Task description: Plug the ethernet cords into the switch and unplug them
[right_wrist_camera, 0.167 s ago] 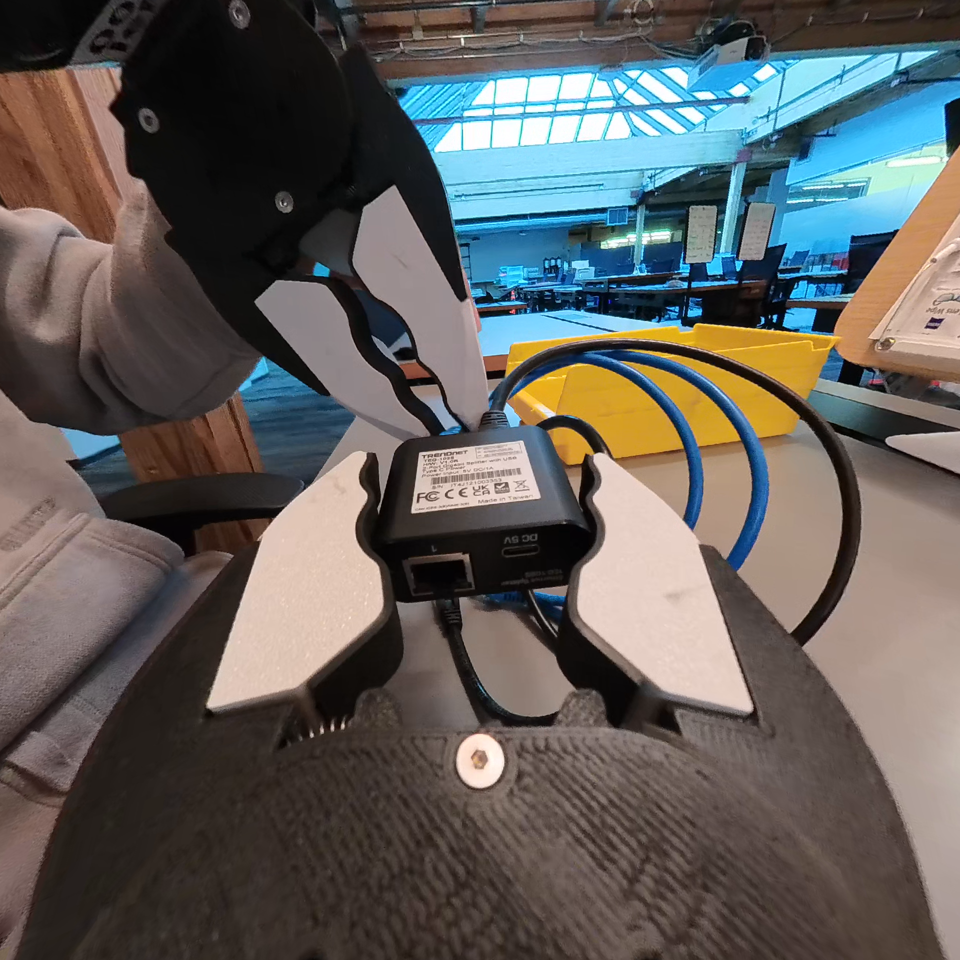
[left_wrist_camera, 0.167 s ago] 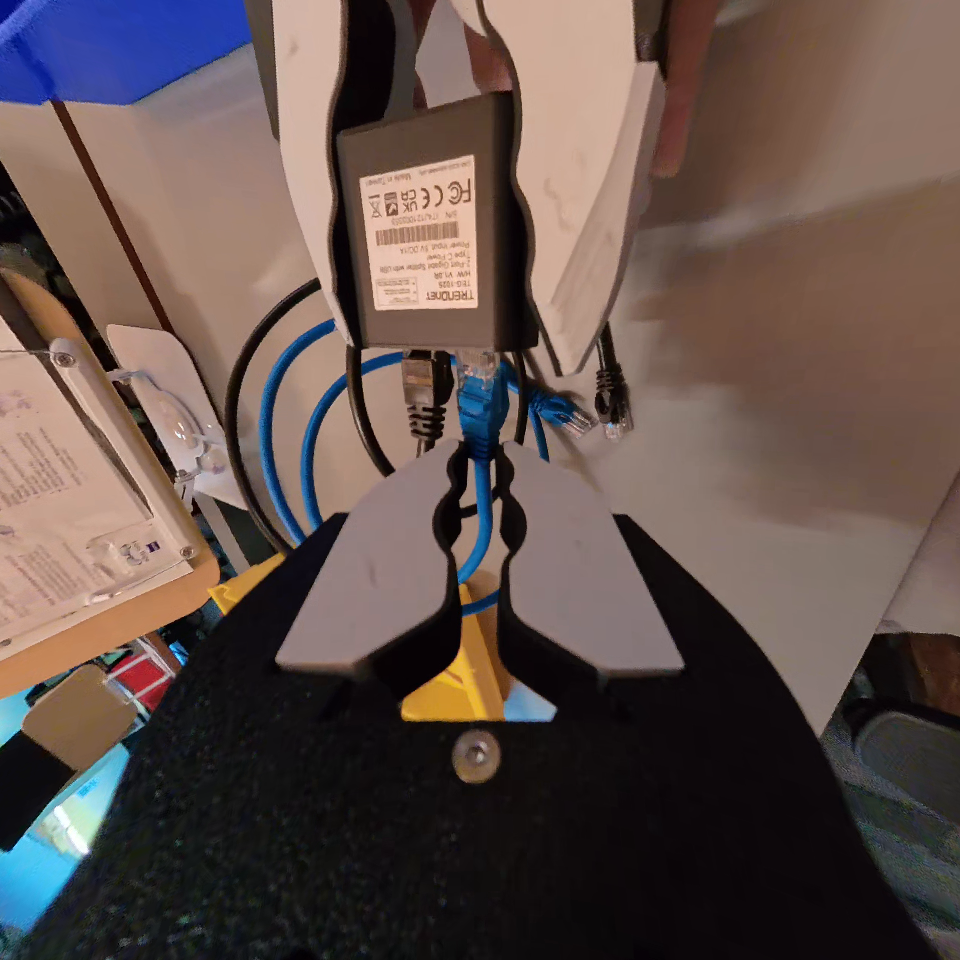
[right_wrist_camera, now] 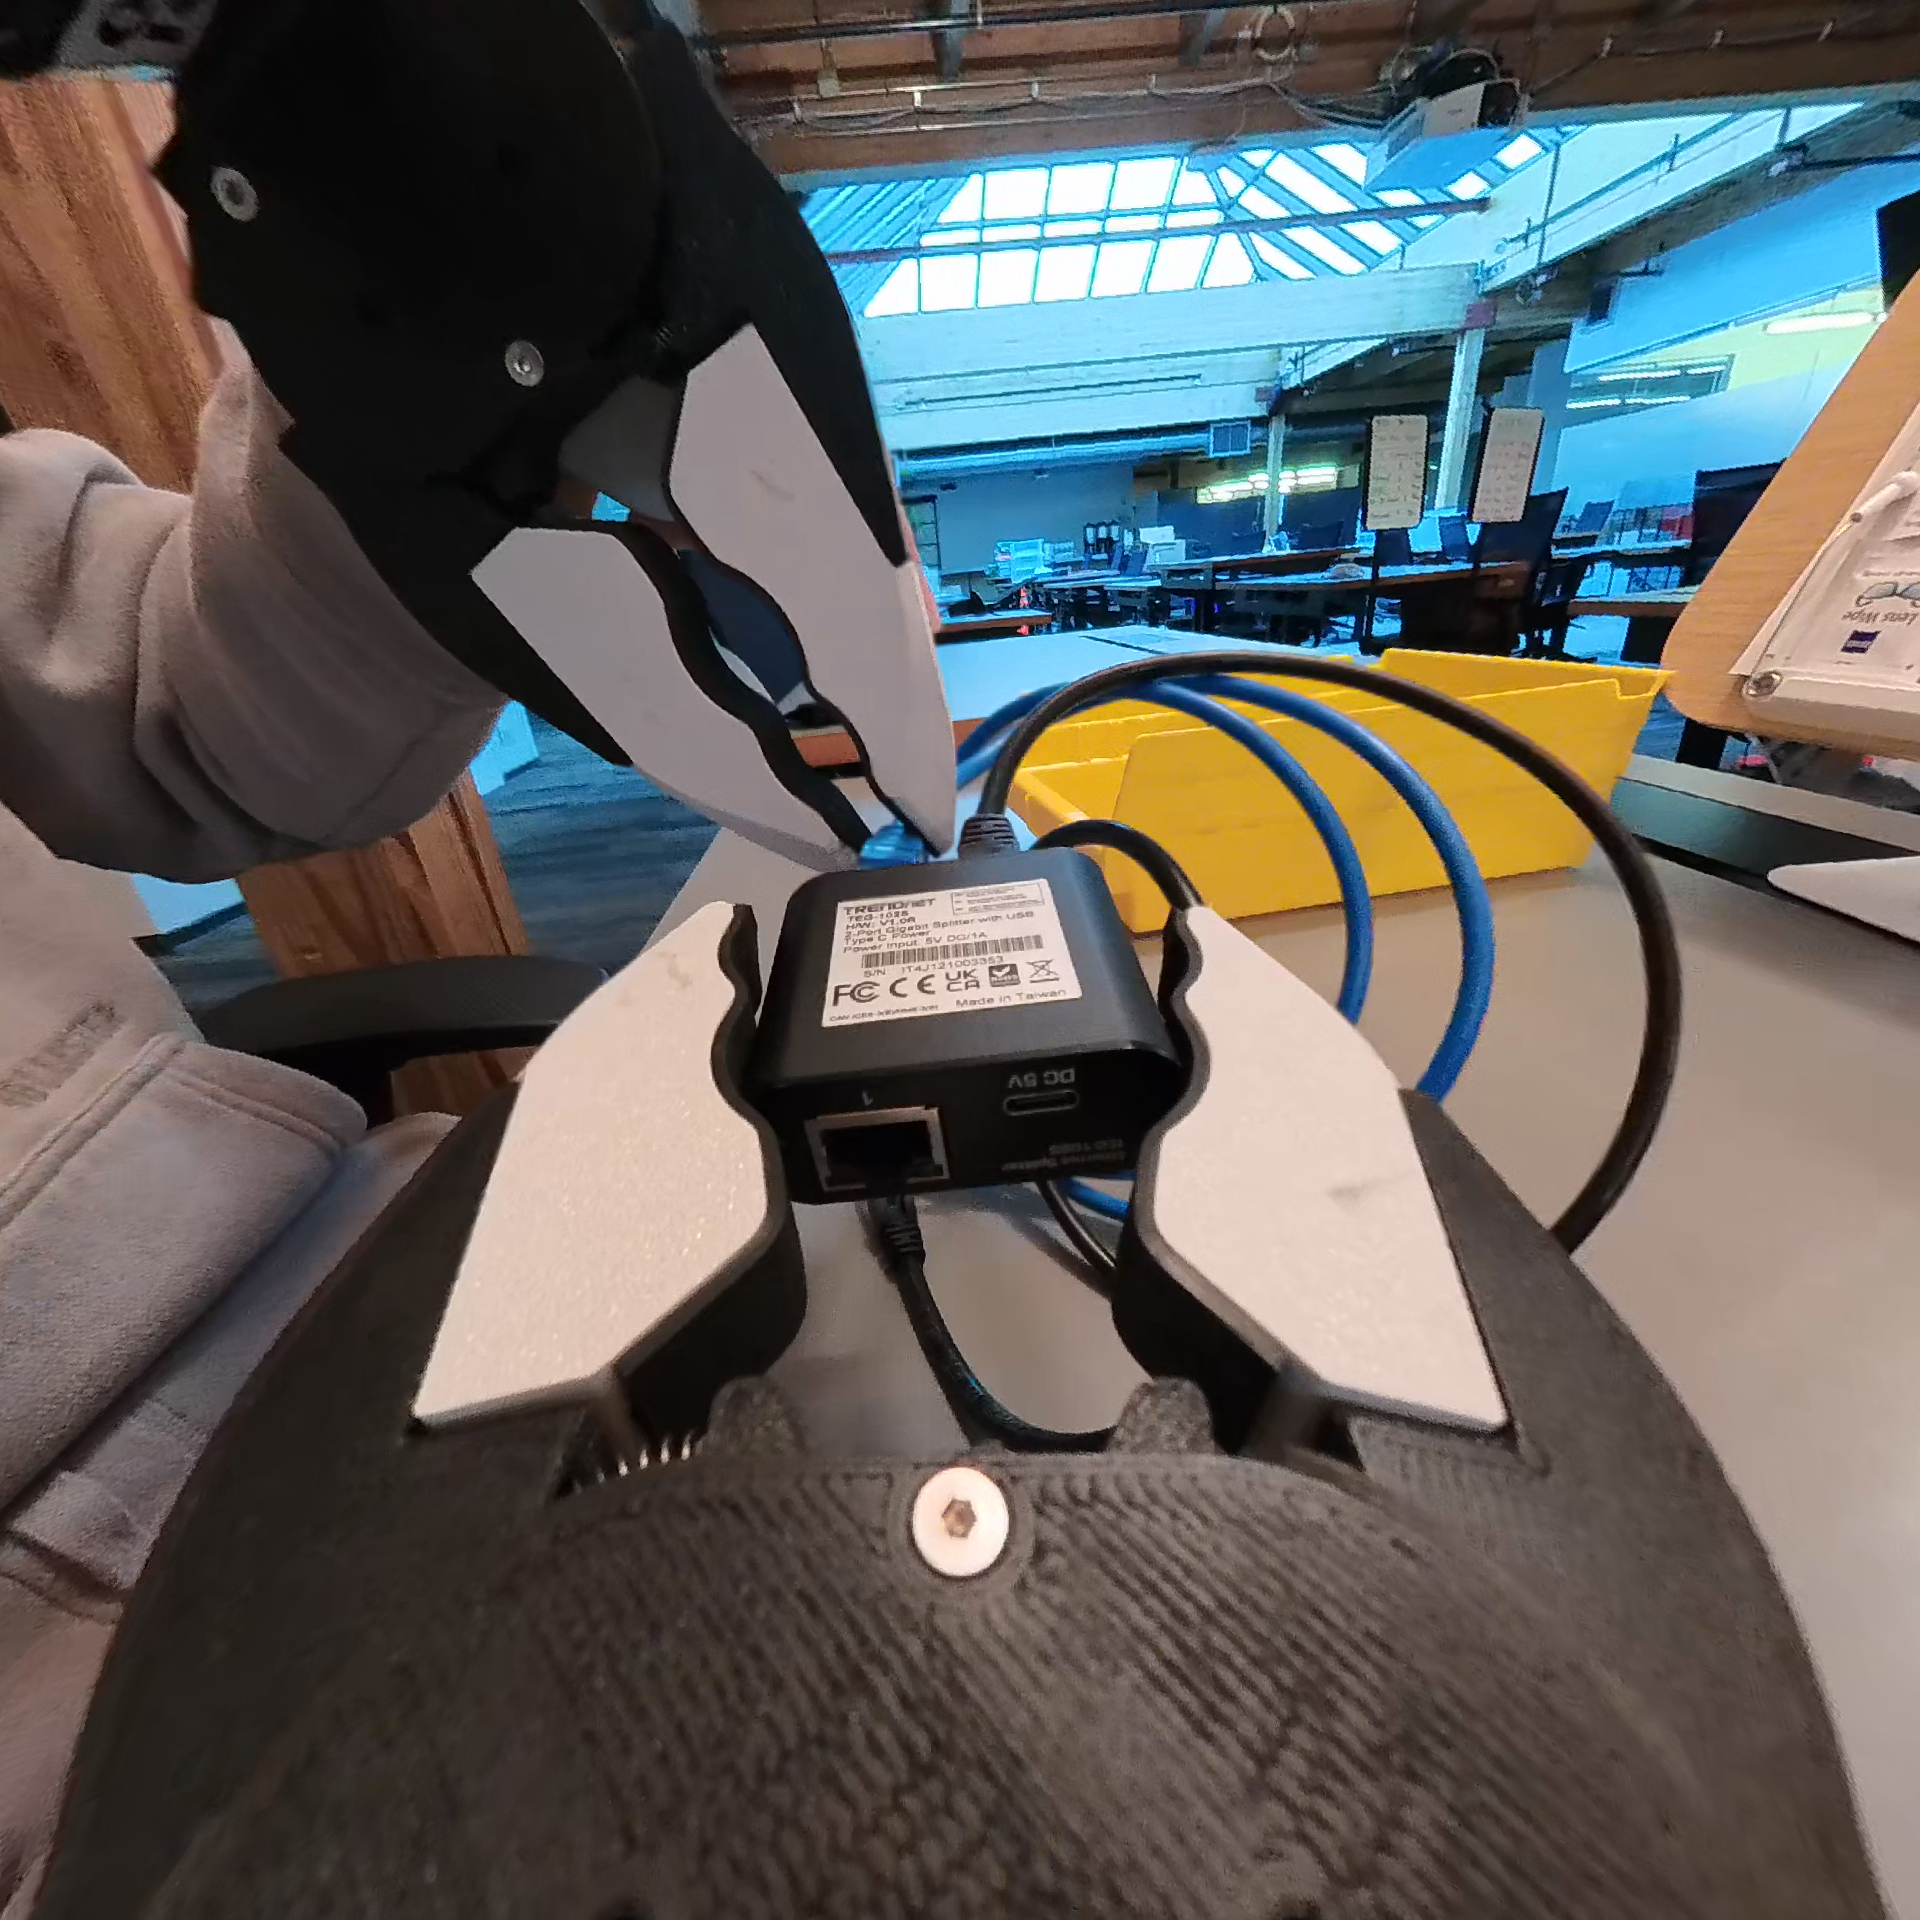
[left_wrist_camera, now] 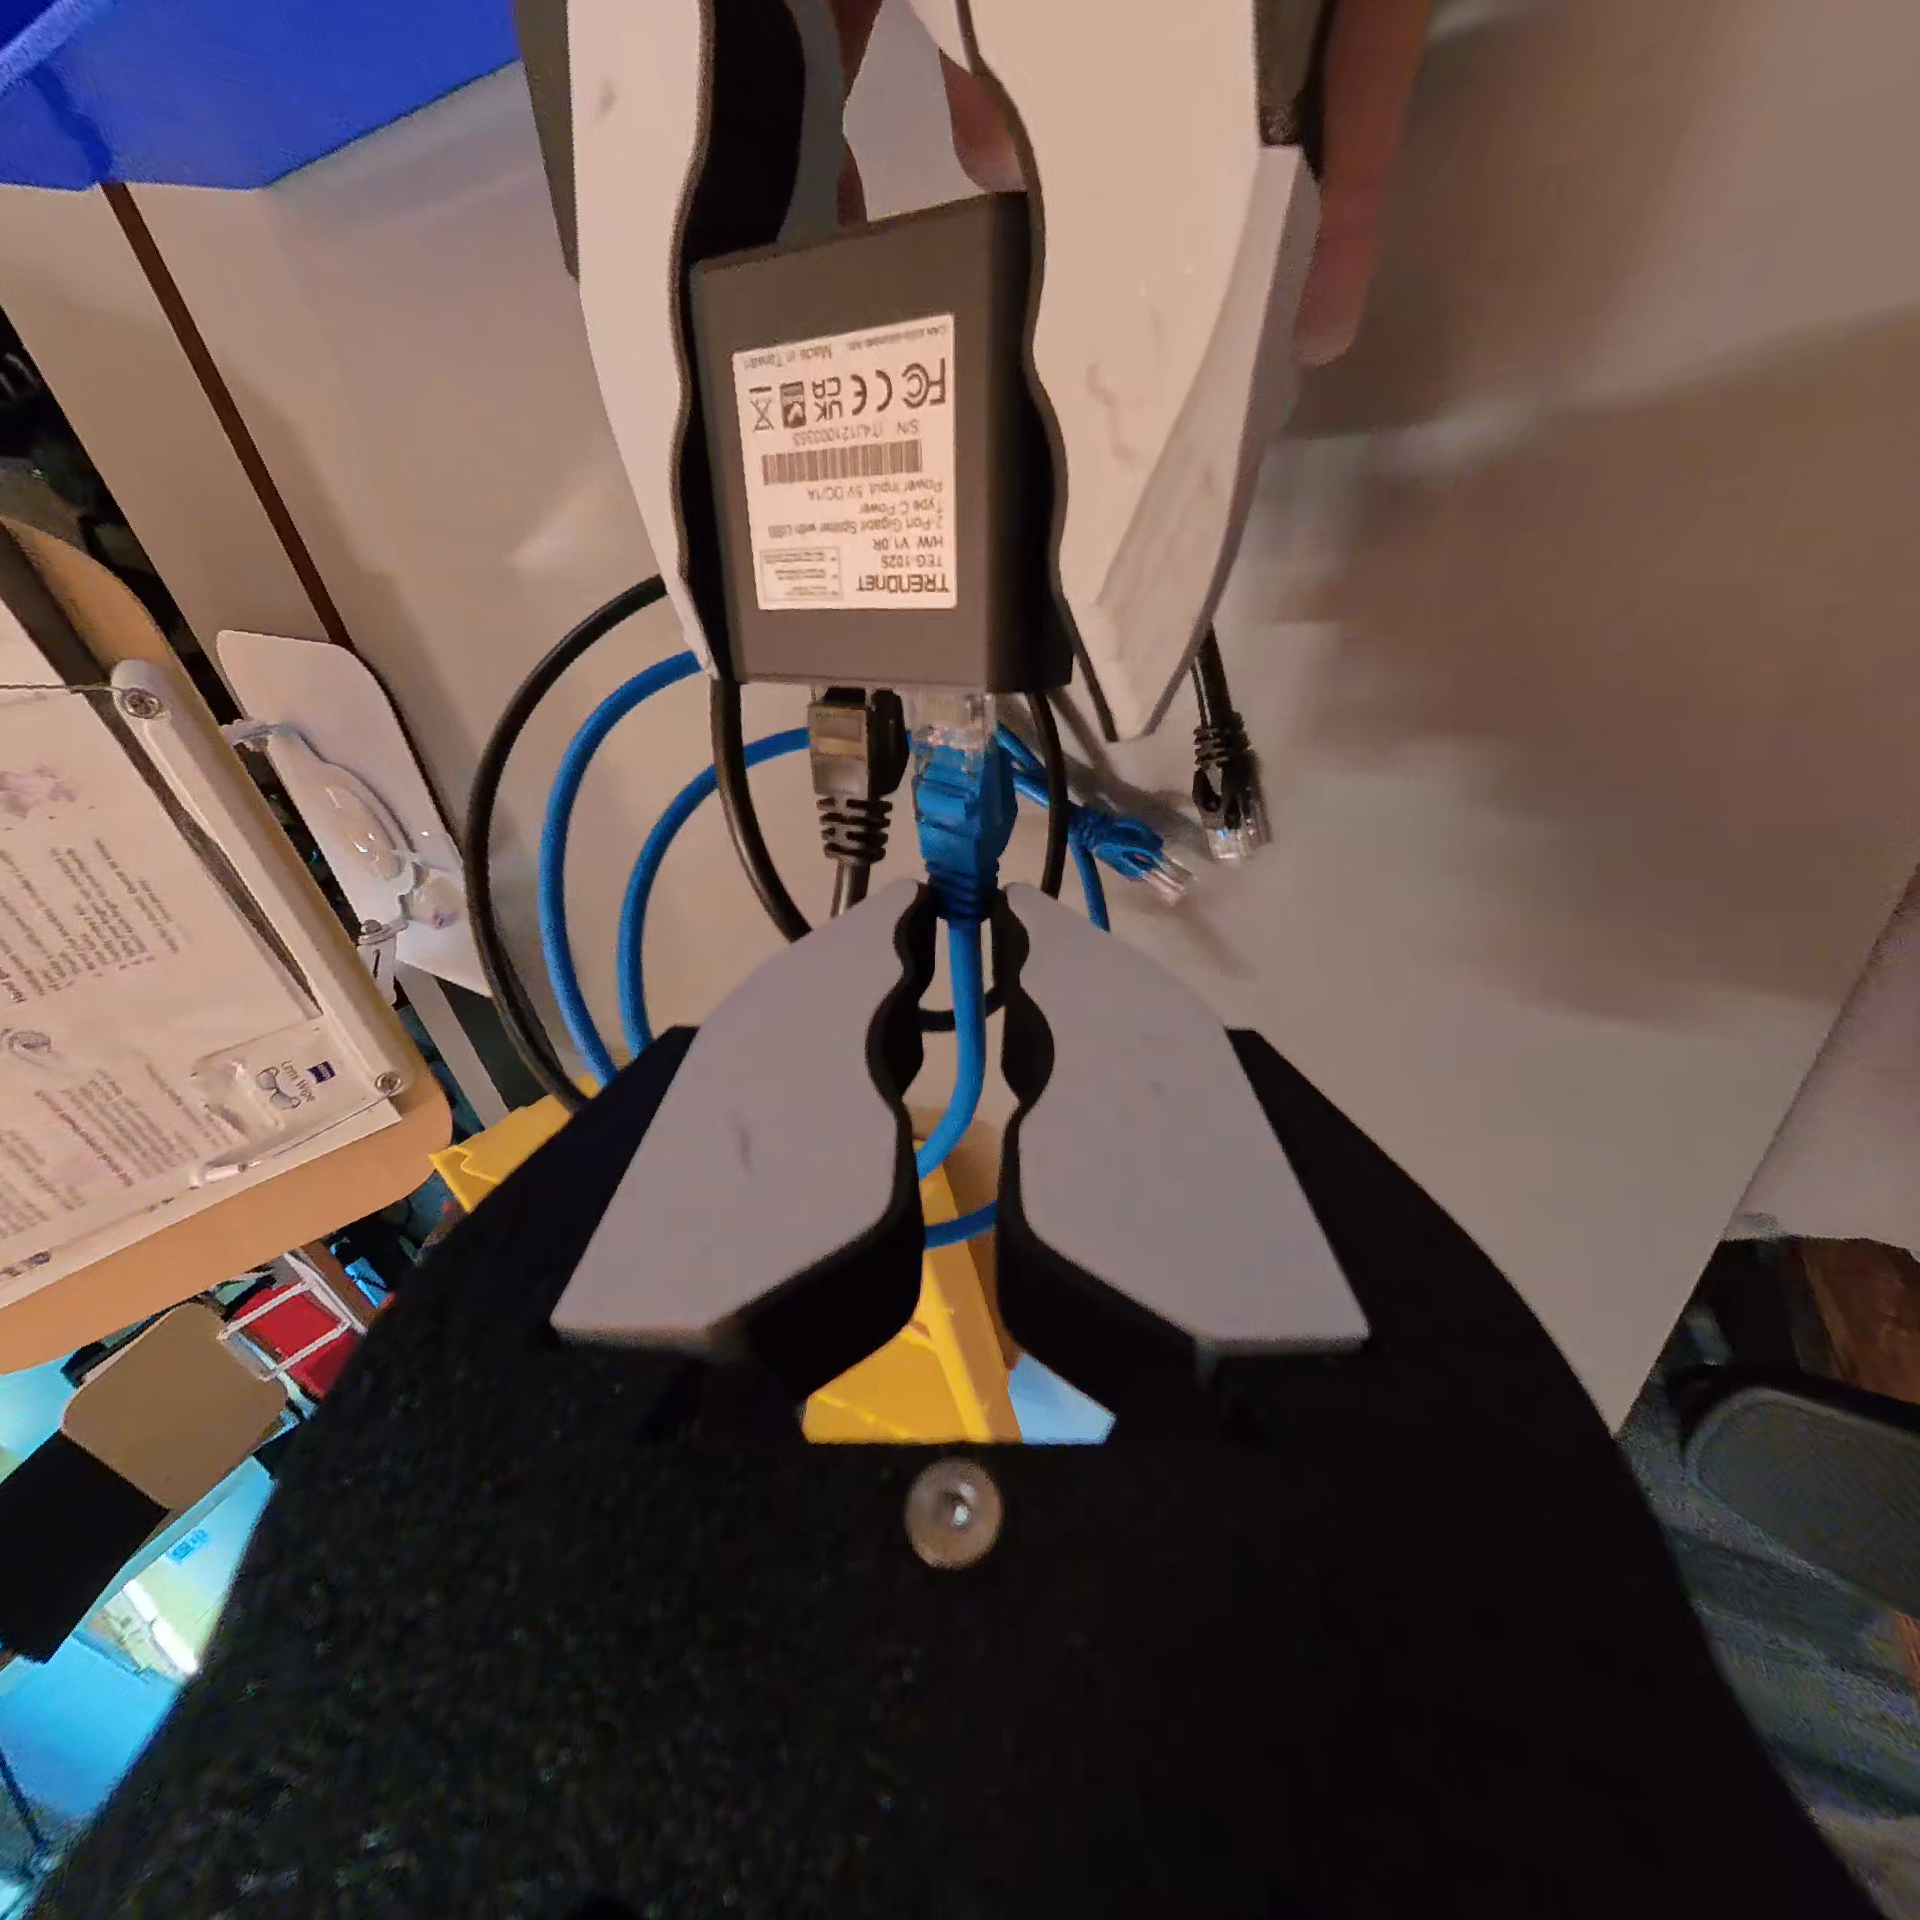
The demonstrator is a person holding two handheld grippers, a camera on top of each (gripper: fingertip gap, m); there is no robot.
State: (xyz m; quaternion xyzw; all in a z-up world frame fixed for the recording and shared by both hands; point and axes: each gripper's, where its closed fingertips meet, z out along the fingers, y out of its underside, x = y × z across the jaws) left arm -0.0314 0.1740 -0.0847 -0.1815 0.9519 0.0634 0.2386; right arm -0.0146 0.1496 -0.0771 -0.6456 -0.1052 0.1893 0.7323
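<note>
The black switch (right_wrist_camera: 966,1049) is held off the table (right_wrist_camera: 1662,1091), label side up, between the pads of my right gripper (right_wrist_camera: 956,920), which is shut on its sides. In the left wrist view the switch (left_wrist_camera: 873,436) hangs between the right gripper's white fingers (left_wrist_camera: 1164,416). A black plug (left_wrist_camera: 847,769) and a blue plug (left_wrist_camera: 956,774) sit side by side in its ports. My left gripper (left_wrist_camera: 961,896) is shut on the blue cord just behind that plug. The cords' free ends, a blue plug (left_wrist_camera: 1132,852) and a black plug (left_wrist_camera: 1226,800), lie on the table.
A yellow bin (right_wrist_camera: 1351,769) stands behind the looped blue cord (right_wrist_camera: 1455,883) and black cord (right_wrist_camera: 1652,935). A wooden board with a paper sheet (left_wrist_camera: 156,935) is at the left. A blue bin (left_wrist_camera: 208,83) sits top left. A person's grey sleeve (right_wrist_camera: 208,675) and a wooden post (right_wrist_camera: 94,260) are at the left. The tips of both grippers are at nearly the same place.
Almost nothing. Both grippers keep their holds. In the right wrist view the left gripper's tips have shifted slightly left, and the blue plug shows between them.
</note>
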